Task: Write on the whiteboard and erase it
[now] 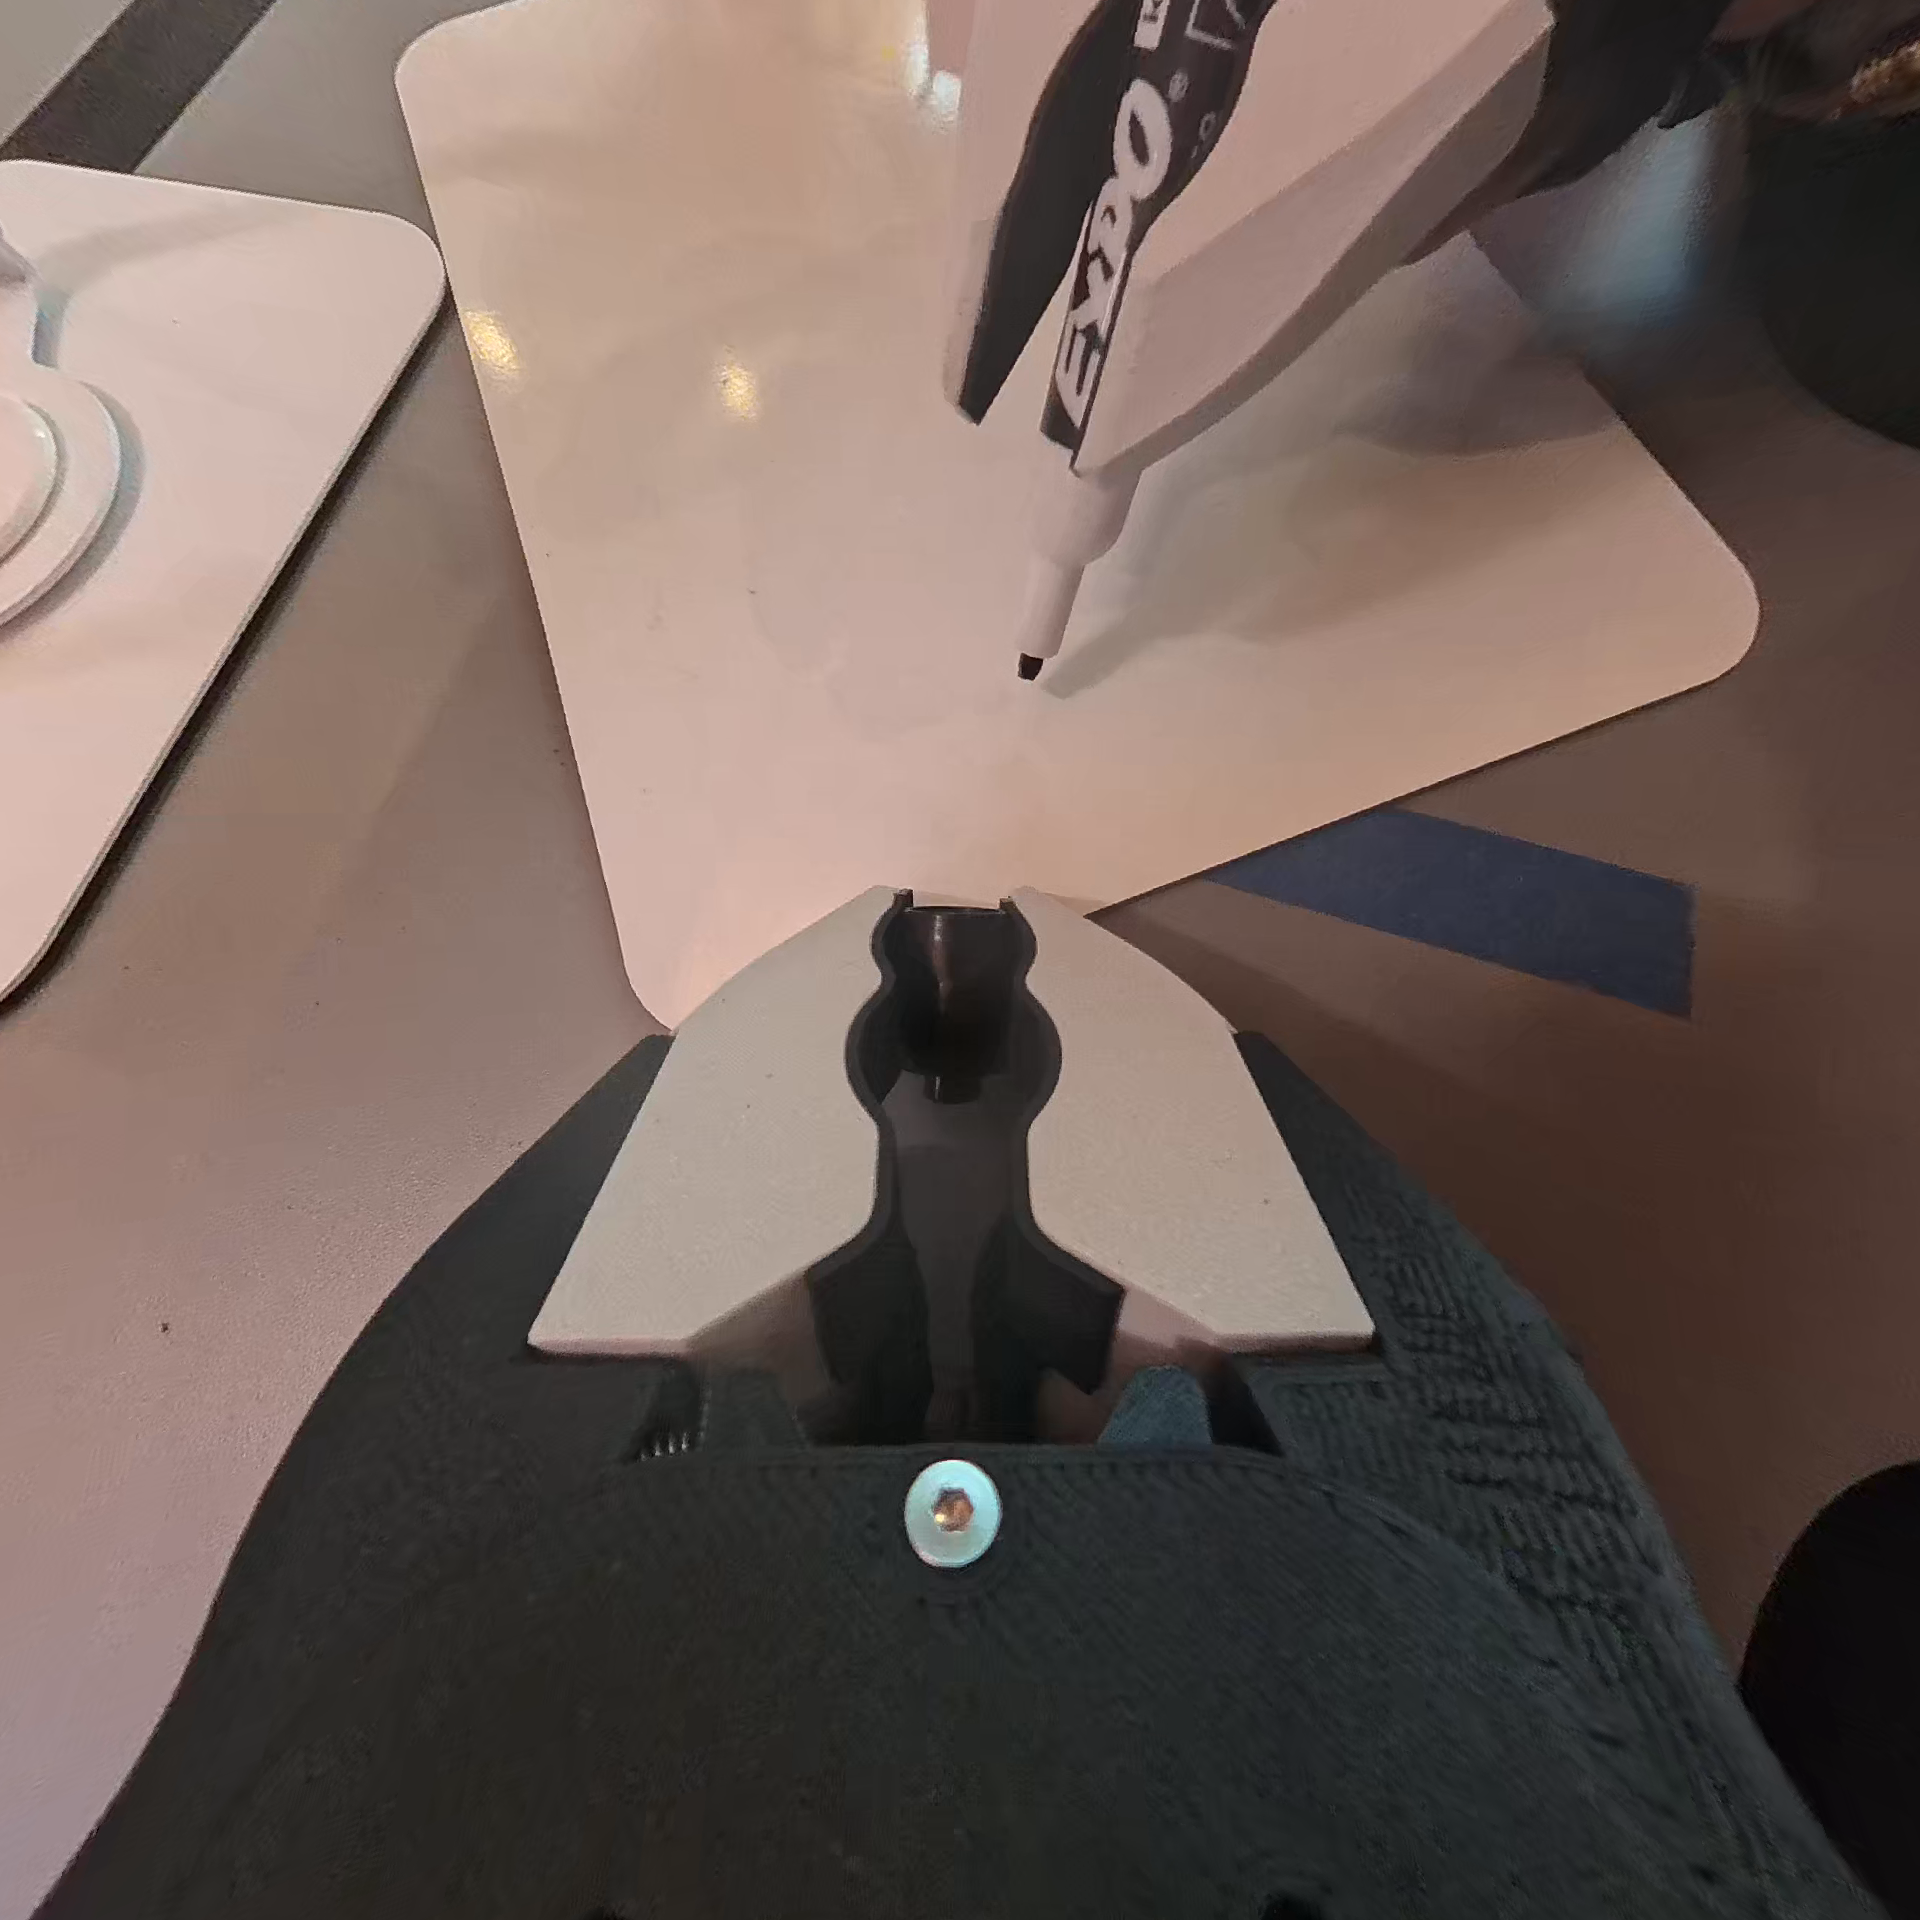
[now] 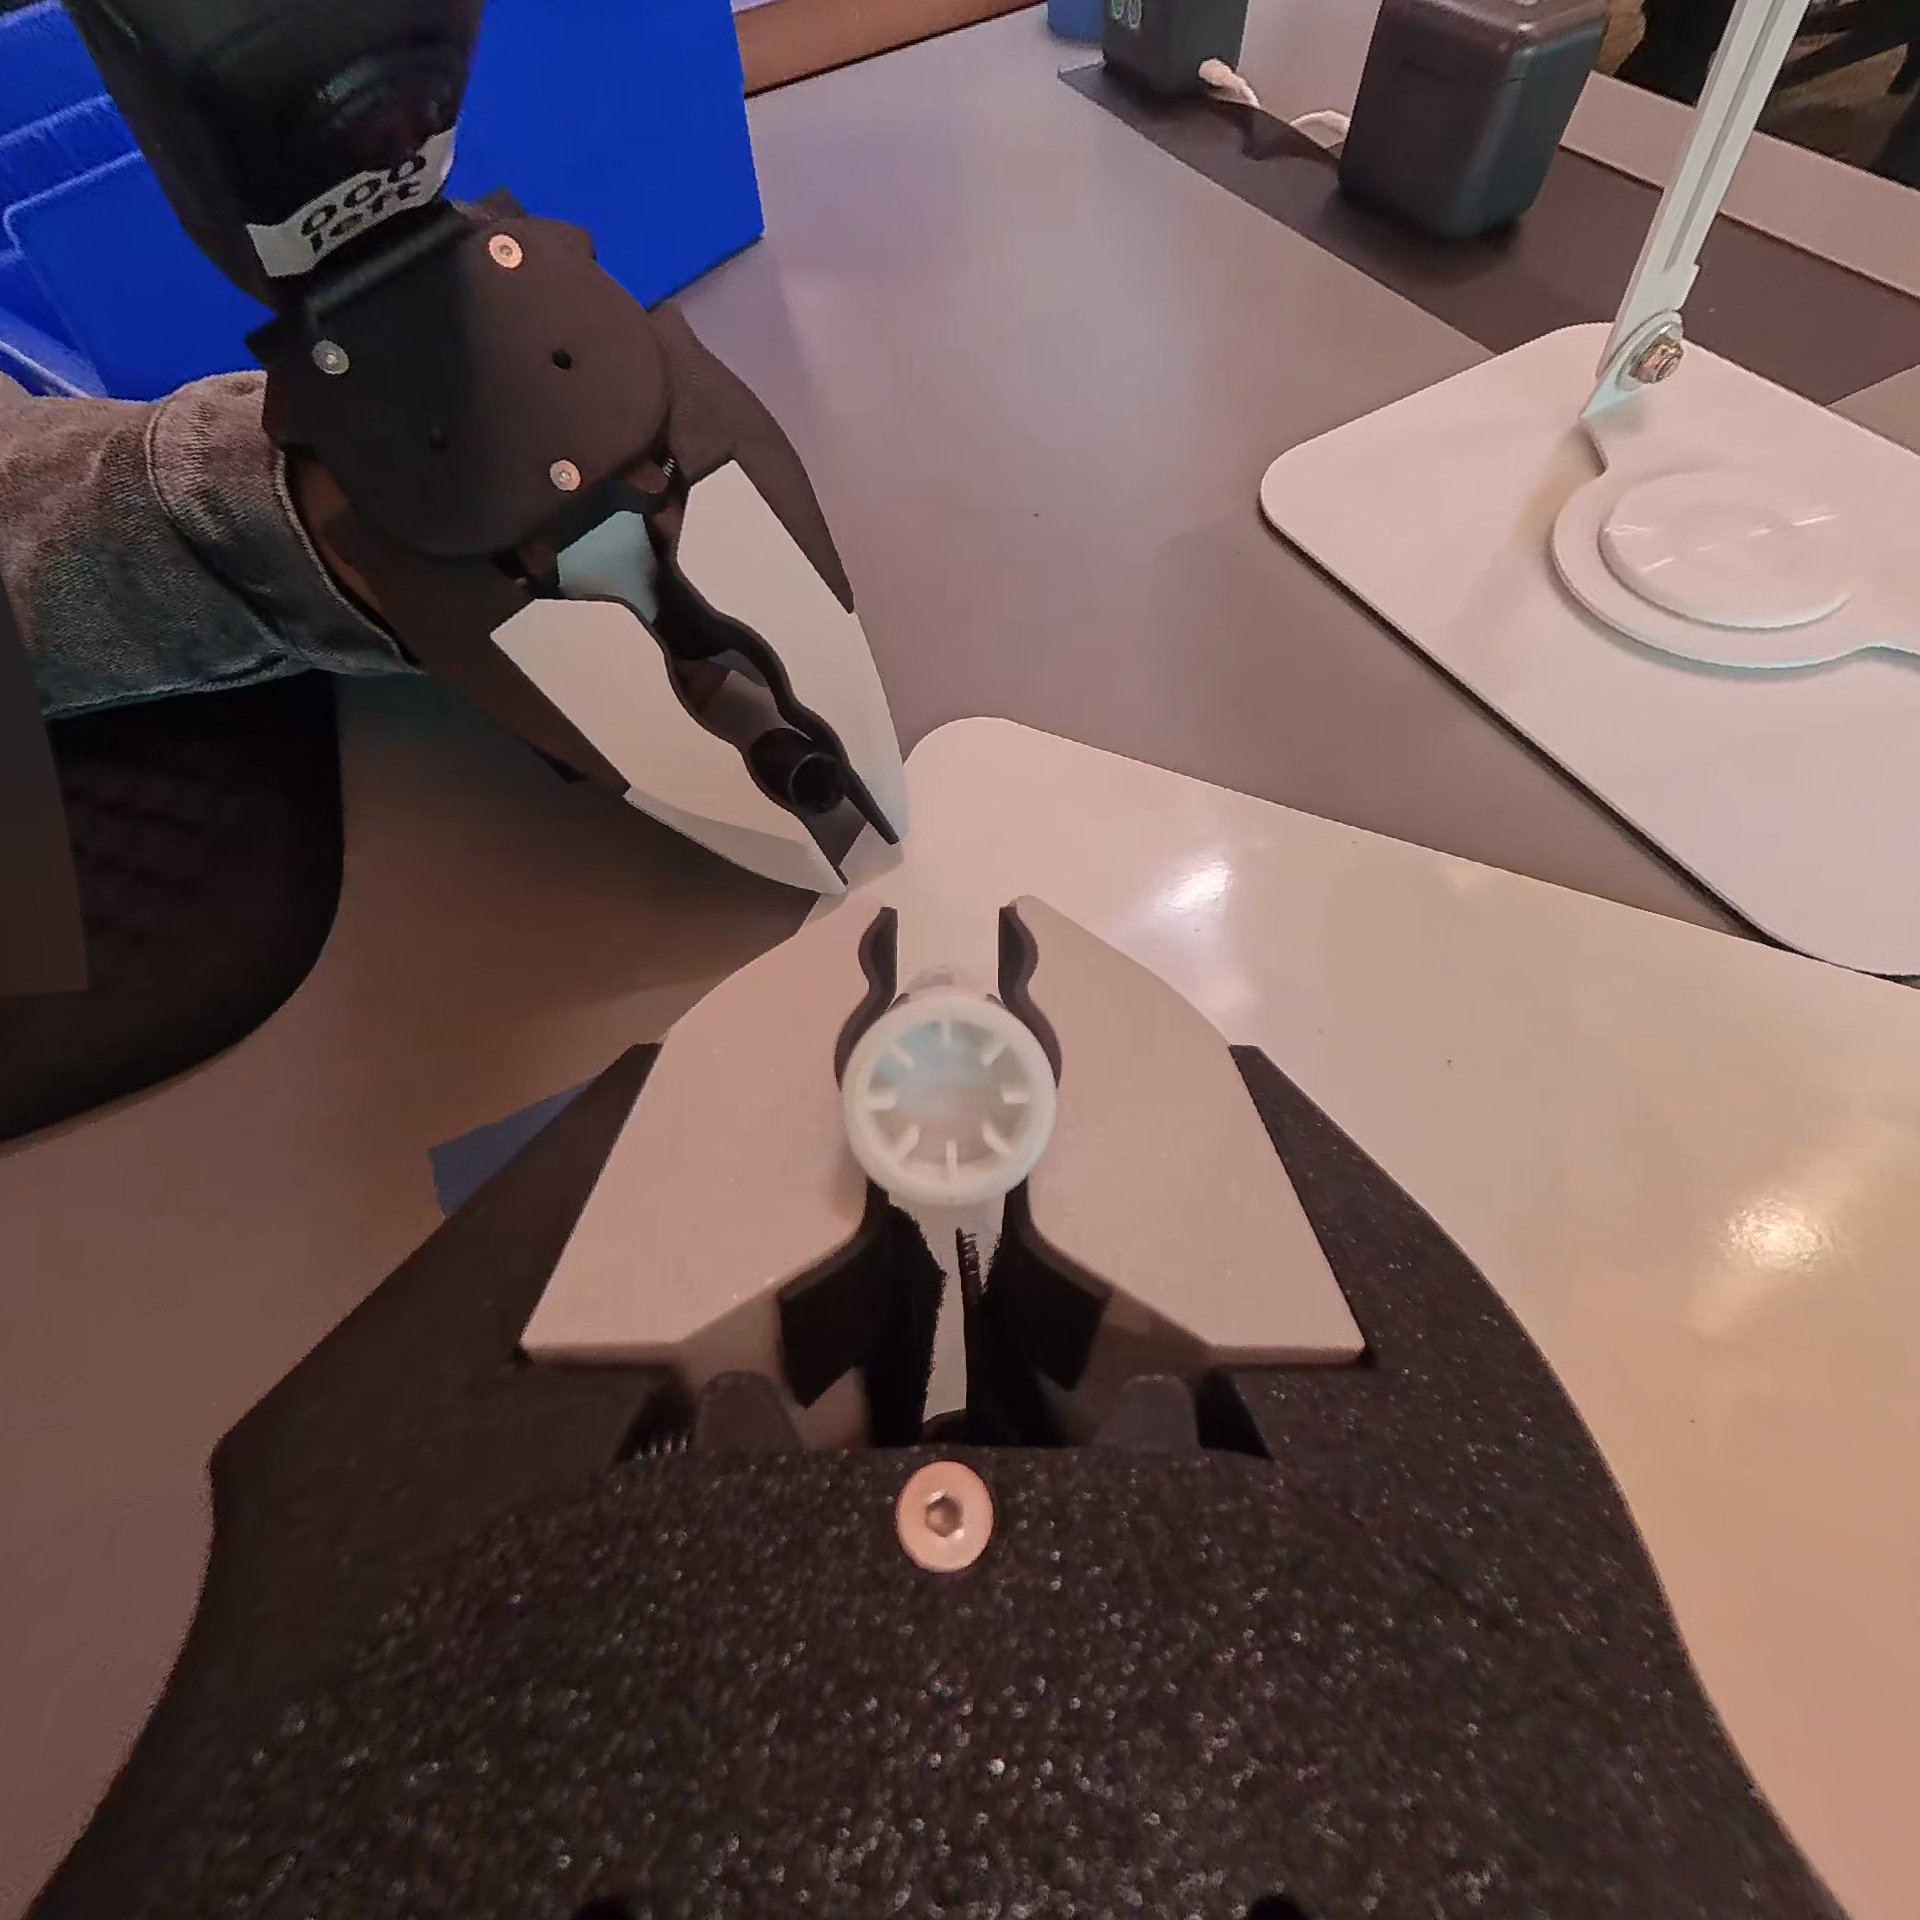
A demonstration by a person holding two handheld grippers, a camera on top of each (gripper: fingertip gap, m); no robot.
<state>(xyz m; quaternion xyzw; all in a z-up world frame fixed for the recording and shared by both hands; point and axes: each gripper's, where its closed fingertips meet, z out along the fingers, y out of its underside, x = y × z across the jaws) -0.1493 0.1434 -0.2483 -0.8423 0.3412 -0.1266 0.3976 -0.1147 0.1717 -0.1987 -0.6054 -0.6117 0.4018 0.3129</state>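
The right gripper (image 1: pixel 1081 416) was clamped on the uncapped marker (image 1: pixel 1049 592), its tip hovering just over the bare whiteboard (image 1: pixel 727 623) at frame centre; writing looked about to begin, needing only a gentle press down. The left gripper (image 2: pixel 831 821) gripped the black cap (image 2: pixel 805 774) at the board's corner. A blue bin (image 2: pixel 623 135) sat upper left, contents unseen.

Left gripper (image 1: pixel 958 904) clamps the black cap (image 1: pixel 948 997); far right, the marker (image 1: pixel 1081 353) (uncapped) hovers near the whiteboard (image 1: pixel 727 582).
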